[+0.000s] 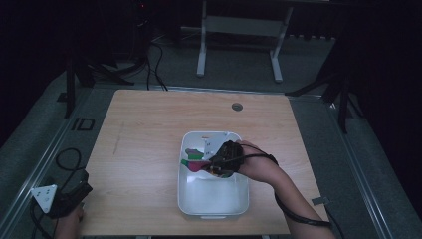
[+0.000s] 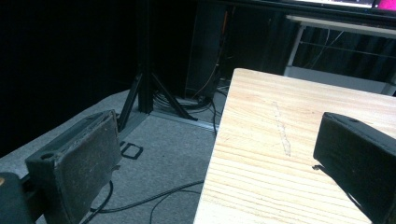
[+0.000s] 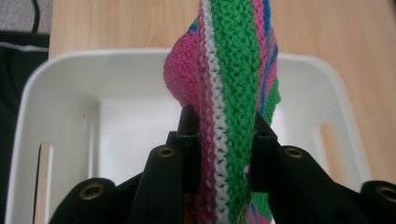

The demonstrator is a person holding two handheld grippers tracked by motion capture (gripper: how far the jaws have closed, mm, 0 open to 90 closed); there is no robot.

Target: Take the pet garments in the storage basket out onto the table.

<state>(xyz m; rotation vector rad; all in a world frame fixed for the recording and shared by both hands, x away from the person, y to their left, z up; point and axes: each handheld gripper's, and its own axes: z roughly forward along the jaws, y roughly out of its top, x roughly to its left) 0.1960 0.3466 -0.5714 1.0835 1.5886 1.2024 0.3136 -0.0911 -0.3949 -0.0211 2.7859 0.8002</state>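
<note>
Right gripper [image 3: 219, 154] has its jaws clamped on a pink, green and white knitted cloth [image 3: 229, 79], and I'm holding it over the white bin [image 1: 214, 199] mid-table; left gripper [image 2: 219, 158] is spread wide, holding nothing, at the table's [image 2: 289, 121] left edge

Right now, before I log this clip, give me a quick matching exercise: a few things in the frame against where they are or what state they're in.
Things:
1. left gripper
2. right gripper
3. knitted cloth
4. white bin

Places or states:
A. pink, green and white, pinched between two jaws
B. sits on the wooden table, on its near half
C. open, at the table's near left corner, holding nothing
D. shut, held over the bin

Pairs: 1-C, 2-D, 3-A, 4-B
</note>
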